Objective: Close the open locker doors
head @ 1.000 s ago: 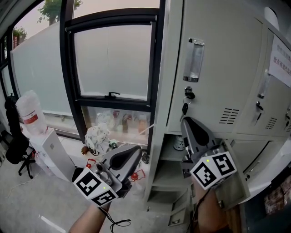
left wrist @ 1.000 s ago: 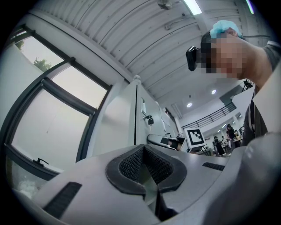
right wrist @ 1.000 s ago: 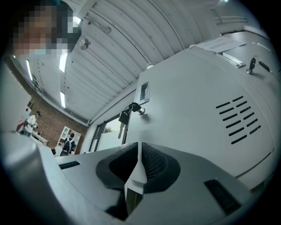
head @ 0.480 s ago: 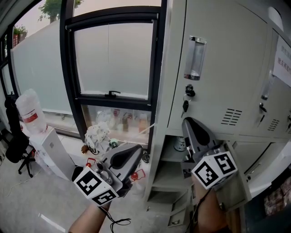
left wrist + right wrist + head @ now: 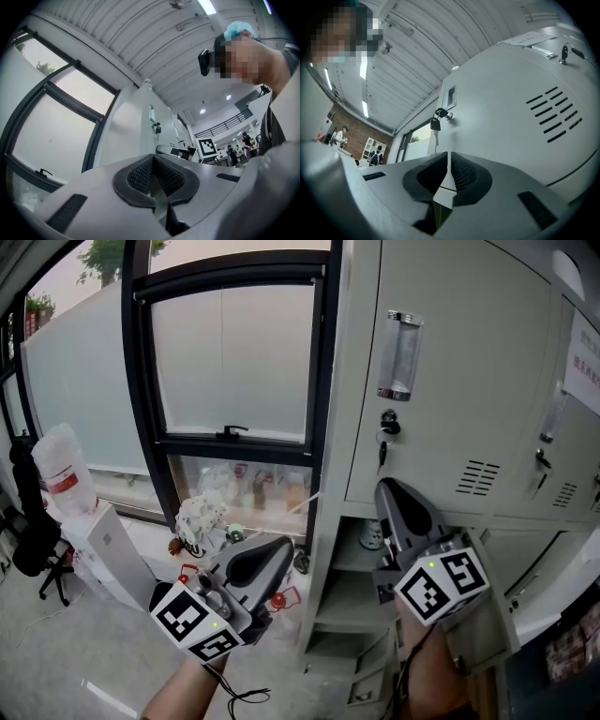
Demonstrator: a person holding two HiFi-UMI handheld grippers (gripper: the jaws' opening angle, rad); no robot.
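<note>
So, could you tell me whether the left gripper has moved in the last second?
No; the left gripper sits where it was, below the window handle.

Left claw (image 5: pixel 275 551) and right claw (image 5: pixel 387 493) — both closed.

Grey floor (image 5: pixel 56 652), white box (image 5: pixel 111 554) and black chair (image 5: pixel 37 554) on it, white bag (image 5: pixel 200 519) beside box, locker shelf (image 5: pixel 345 563) carrying small round item (image 5: pixel 369 537)
</note>
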